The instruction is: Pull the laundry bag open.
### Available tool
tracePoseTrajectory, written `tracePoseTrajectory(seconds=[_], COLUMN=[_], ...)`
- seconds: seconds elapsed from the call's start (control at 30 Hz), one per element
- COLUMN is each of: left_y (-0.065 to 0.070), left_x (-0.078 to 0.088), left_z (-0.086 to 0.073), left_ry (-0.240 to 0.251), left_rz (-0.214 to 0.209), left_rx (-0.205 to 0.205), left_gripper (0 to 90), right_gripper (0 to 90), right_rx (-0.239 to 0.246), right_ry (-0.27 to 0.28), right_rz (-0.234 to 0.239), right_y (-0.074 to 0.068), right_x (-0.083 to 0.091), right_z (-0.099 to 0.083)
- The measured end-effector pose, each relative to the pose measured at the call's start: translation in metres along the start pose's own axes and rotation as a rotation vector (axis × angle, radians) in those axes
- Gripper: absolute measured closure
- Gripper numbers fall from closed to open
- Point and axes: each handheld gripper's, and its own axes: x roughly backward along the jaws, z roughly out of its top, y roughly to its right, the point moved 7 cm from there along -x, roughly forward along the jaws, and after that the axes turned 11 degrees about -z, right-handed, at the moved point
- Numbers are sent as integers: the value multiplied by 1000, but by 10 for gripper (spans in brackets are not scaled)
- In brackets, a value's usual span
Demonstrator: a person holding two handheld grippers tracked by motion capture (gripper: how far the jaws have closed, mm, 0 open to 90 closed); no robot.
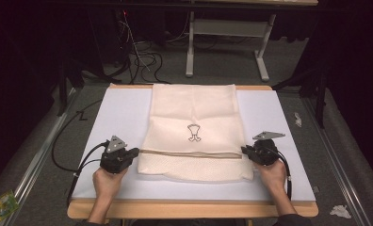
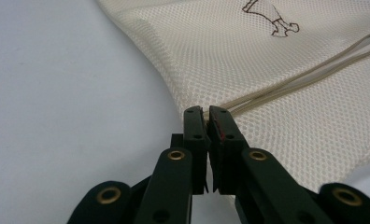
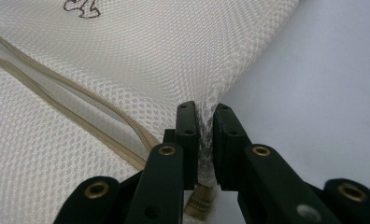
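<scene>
A cream mesh bag (image 1: pixel 194 108) lies flat on the white board (image 1: pixel 114 117), with a small dark outline drawing (image 1: pixel 194 133) at its middle and a tan zipper (image 1: pixel 189 153) running across its near part. My left gripper (image 1: pixel 136 153) is at the bag's left edge where the zipper ends. In the left gripper view its jaws (image 2: pixel 205 112) are pressed together on that edge of the bag (image 2: pixel 267 60). My right gripper (image 1: pixel 244 150) is at the right edge. Bunched mesh (image 3: pixel 205 140) sits pinched between its jaws (image 3: pixel 204 108), beside the zipper (image 3: pixel 80 107).
The board rests on a wooden table whose front edge (image 1: pixel 189 209) is nearest the person. Cables (image 1: pixel 142 56) and a grey table frame (image 1: pixel 222 28) stand on the floor beyond. Crumpled paper (image 1: pixel 340 211) lies at the right, a green packet (image 1: pixel 1 205) at the left.
</scene>
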Motion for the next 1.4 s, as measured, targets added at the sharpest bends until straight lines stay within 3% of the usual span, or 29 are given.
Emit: tracePoseTrajectory(seconds=[0.43,0.57,0.73,0.87,1.17,1.23,1.4], left_y=[1,2,2,3,2,0,-5], left_x=[-4,0,4,10,28,32,42], left_z=[-2,0,4,9,21,24,25], left_ry=[-20,-5,30,82,181,199,232], left_rz=[10,4,-6,-1,36,36,56], left_rx=[-3,-3,0,-20,-47,-38,-30], left_gripper=[860,877,888,856,763,749,722], right_gripper=[737,707,652,632,697,709,713], right_rx=[-7,7,6,-3,-33,-40,-60], right_ry=[15,34,66,105,209,246,268], right_rz=[-5,-33,-49,-57,-55,-60,-72], right_y=[1,1,2,4,11,16,26], right_x=[-2,4,9,16,38,45,55], right_z=[-1,0,5,9,14,16,15])
